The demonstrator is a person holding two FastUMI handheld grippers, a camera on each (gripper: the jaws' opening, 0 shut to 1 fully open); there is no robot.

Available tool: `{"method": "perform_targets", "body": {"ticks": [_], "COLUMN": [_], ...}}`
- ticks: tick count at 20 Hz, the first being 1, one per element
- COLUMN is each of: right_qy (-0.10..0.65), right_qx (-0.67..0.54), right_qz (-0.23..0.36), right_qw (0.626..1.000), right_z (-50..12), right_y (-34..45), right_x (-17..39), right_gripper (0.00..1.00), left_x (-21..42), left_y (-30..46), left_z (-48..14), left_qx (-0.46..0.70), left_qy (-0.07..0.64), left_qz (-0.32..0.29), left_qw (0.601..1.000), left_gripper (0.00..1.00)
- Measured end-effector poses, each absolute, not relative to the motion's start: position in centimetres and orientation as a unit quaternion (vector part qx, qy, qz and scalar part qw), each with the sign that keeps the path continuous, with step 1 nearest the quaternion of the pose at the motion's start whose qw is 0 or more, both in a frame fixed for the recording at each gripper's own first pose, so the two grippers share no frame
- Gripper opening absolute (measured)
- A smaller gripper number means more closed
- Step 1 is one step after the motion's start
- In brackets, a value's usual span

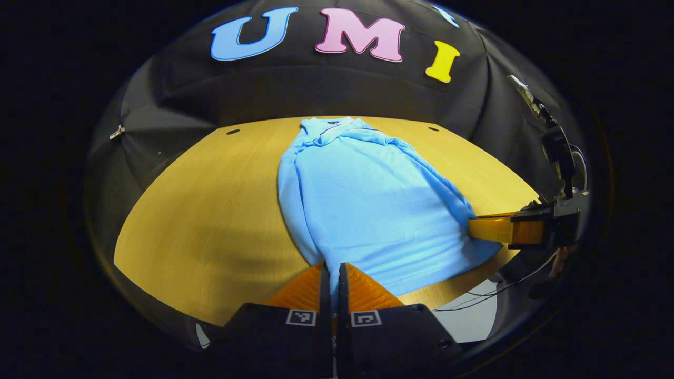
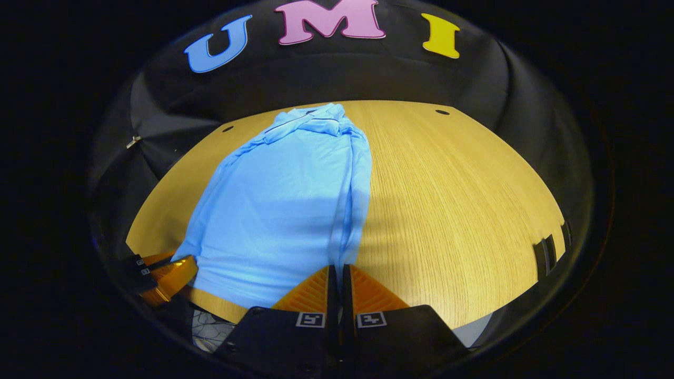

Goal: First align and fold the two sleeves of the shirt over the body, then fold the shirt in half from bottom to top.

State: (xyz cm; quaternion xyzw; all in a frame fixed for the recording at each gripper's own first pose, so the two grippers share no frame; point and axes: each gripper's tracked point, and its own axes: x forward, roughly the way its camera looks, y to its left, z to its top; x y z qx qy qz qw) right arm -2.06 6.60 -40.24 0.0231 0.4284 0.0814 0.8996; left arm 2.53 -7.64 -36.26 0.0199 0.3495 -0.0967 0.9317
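A light blue shirt [image 1: 368, 205] lies flat on the wooden table [image 1: 210, 210], collar [image 1: 329, 126] at the far end, both sleeves folded in over the body. In the left gripper view my left gripper [image 1: 330, 269] is shut on the shirt's near hem at its left corner, with blue cloth running between the fingers. My right gripper [image 1: 474, 229] comes in from the right at the other hem corner. In the right gripper view the shirt [image 2: 279, 210] stretches away, and my right gripper [image 2: 337, 269] is shut on its near right hem corner. The left gripper [image 2: 176, 271] grips the left corner.
Bare table top [image 2: 447, 200] lies to both sides of the shirt, with small dark holes [image 2: 442, 112] near the far edge. Cables [image 1: 489, 289] hang past the table's near edge. A dark stand with a clip [image 1: 553, 142] rises at the right.
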Motion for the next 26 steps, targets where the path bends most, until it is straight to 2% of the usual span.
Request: {"method": "perform_targets", "body": {"ticks": [1, 9, 13, 20, 26], "right_qy": [0.429, 0.439, 0.432, 0.402, 0.367], "right_qx": [0.023, 0.037, 0.050, 0.058, 0.056], "right_qz": [0.083, 0.093, 0.100, 0.133, 0.158], "right_qw": [0.899, 0.893, 0.895, 0.904, 0.915], "right_z": [-40.2, -39.9, -38.8, -35.1, -31.0], "right_y": [6.5, 6.8, 6.4, 7.8, 8.4], "right_x": [-2.1, -1.7, 0.2, 6.4, 13.9], "right_gripper": [0.06, 0.05, 0.06, 0.06, 0.05], "left_x": [2.4, 3.0, 4.6, 10.7, 18.7], "left_y": [-7.7, -7.8, -8.4, -8.6, -8.5], "left_z": [-36.3, -36.1, -34.1, -27.9, -22.2], "left_qx": [0.020, 0.044, 0.034, 0.031, 0.011], "left_qy": [0.351, 0.358, 0.346, 0.310, 0.265], "left_qz": [-0.097, -0.092, -0.099, -0.086, -0.067], "left_qw": [0.931, 0.928, 0.932, 0.946, 0.962], "left_gripper": [0.07, 0.07, 0.06, 0.06, 0.06]}}
